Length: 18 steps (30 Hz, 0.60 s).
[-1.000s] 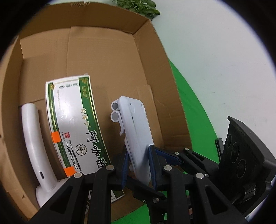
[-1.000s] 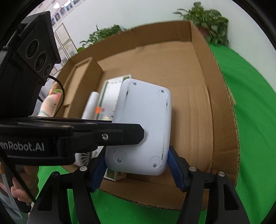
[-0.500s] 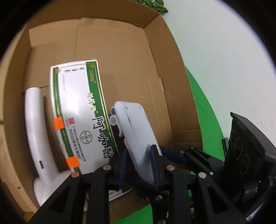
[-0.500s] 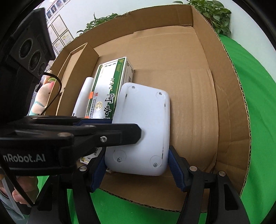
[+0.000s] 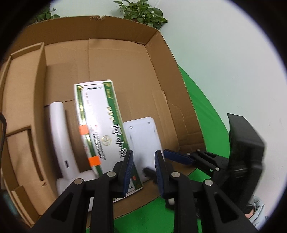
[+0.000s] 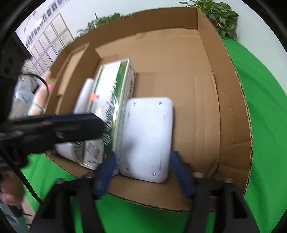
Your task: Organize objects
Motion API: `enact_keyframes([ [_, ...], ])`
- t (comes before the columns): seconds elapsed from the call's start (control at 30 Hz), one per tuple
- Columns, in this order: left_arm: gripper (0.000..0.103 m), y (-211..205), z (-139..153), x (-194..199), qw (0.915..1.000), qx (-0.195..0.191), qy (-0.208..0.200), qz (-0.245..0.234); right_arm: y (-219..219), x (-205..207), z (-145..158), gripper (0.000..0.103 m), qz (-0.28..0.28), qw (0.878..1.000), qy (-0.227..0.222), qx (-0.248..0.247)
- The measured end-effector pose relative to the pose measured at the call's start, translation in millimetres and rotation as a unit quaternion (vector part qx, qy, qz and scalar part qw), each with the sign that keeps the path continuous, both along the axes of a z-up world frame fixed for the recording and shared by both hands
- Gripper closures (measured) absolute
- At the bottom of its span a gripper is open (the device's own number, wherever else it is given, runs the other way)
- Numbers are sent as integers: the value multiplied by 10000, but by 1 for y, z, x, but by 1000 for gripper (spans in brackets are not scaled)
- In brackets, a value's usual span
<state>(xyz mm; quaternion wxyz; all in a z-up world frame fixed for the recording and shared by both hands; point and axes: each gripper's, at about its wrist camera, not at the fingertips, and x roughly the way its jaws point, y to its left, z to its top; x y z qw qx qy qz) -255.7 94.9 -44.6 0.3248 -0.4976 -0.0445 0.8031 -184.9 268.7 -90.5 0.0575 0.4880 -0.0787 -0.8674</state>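
A flat white plastic device (image 6: 148, 138) lies on the floor of the open cardboard box (image 6: 231, 100), right of a green-and-white medicine carton (image 6: 111, 107). It also shows in the left wrist view (image 5: 143, 141), beside the carton (image 5: 97, 125). My right gripper (image 6: 143, 172) is open, its blue pads either side of the device's near end, apart from it. My left gripper (image 5: 144, 170) is open, just behind the device's near edge. A white handled appliance (image 5: 61, 141) lies left of the carton.
The box (image 5: 161, 75) has a narrow cardboard divider section (image 5: 23, 100) along its left side. It stands on a green cloth (image 6: 265, 125). Potted plants (image 5: 141, 12) stand behind the box. The right half of the box floor is bare cardboard.
Both grippers have let go of the white device and pulled back. The device, held on edge above the box before, now lies flat on the box floor beside the carton.
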Motion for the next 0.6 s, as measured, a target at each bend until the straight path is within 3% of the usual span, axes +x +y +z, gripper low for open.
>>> enact_keyframes([
  [0.1,81,-3,2,1,9997,46,236,108,1,4,0,63,-44,9999,53,107],
  [0.23,81,-24,20,29,9920,-2,1118,579,2,7,4,63,-81,9997,148,152],
  [0.3,77,-49,38,54,9767,-145,1837,1099,6,23,20,52,-417,9969,603,284],
  [0.33,68,-58,44,67,9672,-230,2154,1325,5,31,30,27,-556,9938,905,329],
  [0.37,45,-70,48,84,9516,-394,2559,1656,3,44,41,0,-656,9890,1282,342],
  [0.43,9,-88,50,107,9252,-545,3027,2225,-9,80,60,0,-788,9709,2217,450],
  [0.47,7,-95,46,120,9088,-541,3281,2519,-18,91,63,0,-757,9647,2469,514],
  [0.5,7,-104,44,133,8987,-594,3413,2688,-31,99,62,0,-622,9612,2627,564],
  [0.57,6,-111,31,136,8955,-833,3269,2902,-48,106,53,0,-489,9596,2695,638],
  [0.6,6,-112,21,132,8988,-883,3093,2979,-57,107,46,0,-471,9588,2701,747],
])
